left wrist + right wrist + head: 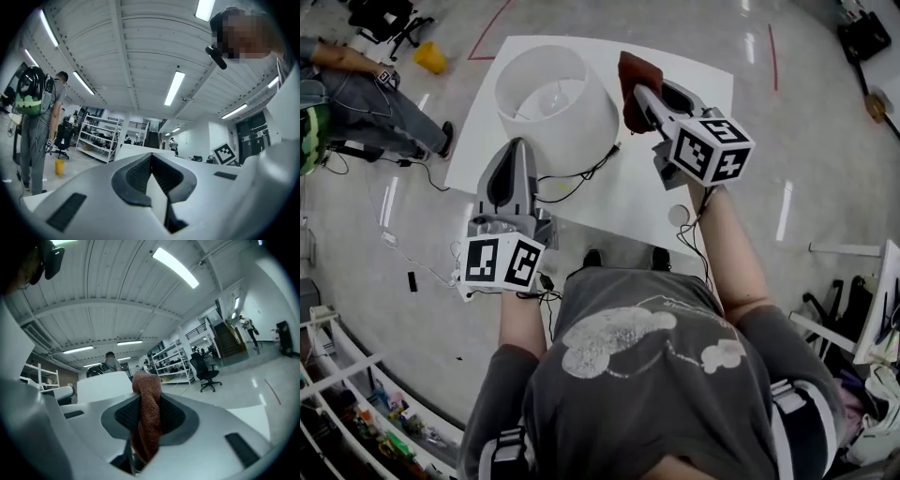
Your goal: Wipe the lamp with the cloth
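Right gripper (639, 94) is clamped on a rust-brown terry cloth (630, 80). In the right gripper view we see the cloth bunched between both pads and sticking out past the tips. We hold it up over the far half of the white rectangular table (609, 211), just beside the right wall of the lamp with a white drum shade (558, 103). We cannot tell whether cloth and shade touch.

The lamp stands upright toward the table's far-left corner. Its black cord (581, 175) trails from the base toward the near edge.

Left gripper (517, 150) has its jaws pressed together with nothing between them, as the left gripper view shows. It hangs over the table's near-left corner, tips pointing at the near side of the shade. We cannot tell whether they make contact.

Off the table, a person sits on the grey floor (825, 141) at far left, with a yellow container (430, 58) nearby.
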Tool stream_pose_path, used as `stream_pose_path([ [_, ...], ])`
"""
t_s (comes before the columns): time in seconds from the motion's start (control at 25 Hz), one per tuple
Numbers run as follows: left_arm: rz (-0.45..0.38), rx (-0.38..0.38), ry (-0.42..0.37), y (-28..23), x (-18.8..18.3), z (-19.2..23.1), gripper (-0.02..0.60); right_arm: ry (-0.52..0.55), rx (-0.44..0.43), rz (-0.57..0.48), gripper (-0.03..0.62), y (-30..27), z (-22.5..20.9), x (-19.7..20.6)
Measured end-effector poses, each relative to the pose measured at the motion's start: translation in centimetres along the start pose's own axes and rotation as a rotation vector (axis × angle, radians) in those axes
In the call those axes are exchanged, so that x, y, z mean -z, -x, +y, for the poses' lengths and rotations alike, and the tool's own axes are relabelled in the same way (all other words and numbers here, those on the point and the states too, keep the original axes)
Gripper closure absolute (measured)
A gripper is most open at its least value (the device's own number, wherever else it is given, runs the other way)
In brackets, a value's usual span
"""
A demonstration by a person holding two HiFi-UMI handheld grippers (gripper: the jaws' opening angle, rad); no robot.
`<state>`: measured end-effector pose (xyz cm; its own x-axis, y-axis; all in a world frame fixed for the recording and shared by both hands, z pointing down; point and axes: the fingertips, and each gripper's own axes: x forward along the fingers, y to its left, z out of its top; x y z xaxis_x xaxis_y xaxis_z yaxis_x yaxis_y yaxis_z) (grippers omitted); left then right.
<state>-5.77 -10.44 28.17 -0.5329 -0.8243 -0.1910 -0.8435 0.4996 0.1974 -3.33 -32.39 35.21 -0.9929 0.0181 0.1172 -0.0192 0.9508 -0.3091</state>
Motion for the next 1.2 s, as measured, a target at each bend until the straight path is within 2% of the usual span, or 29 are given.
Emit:
stream_pose_path([
  [0.24, -0.065, -0.079, -0.073, 0.1, -2.0, -3.9, 0.574, 0.079, -0.228, -0.064, 0.503, 0.0, 4.7, -4.6],
  [0.36, -0.066, -0.121, -0.09, 0.1, -1.5, -5.0, 0.574, 0.127, -0.314, -0.05, 0.503, -0.3, 6.7, -4.3],
  [0.48, -0.052, -0.161, -0.086, -0.1, -0.4, -5.4, 0.574, 0.133, -0.351, -0.011, 0.503, -0.8, 7.0, -2.8],
  [0.76, -0.024, -0.234, -0.063, 0.3, 2.3, -6.1, 0.574, 0.082, -0.328, 0.127, 0.503, -1.1, 3.5, 2.4],
  [1.0, 0.032, -0.247, -0.027, 1.7, 5.2, -5.4, 0.574, 0.034, -0.278, 0.209, 0.503, -1.0, 2.2, 6.7],
  [1.2, 0.056, -0.241, 0.005, 2.2, 6.9, -4.7, 0.574, 0.024, -0.209, 0.255, 0.503, -1.3, 0.7, 8.6],
])
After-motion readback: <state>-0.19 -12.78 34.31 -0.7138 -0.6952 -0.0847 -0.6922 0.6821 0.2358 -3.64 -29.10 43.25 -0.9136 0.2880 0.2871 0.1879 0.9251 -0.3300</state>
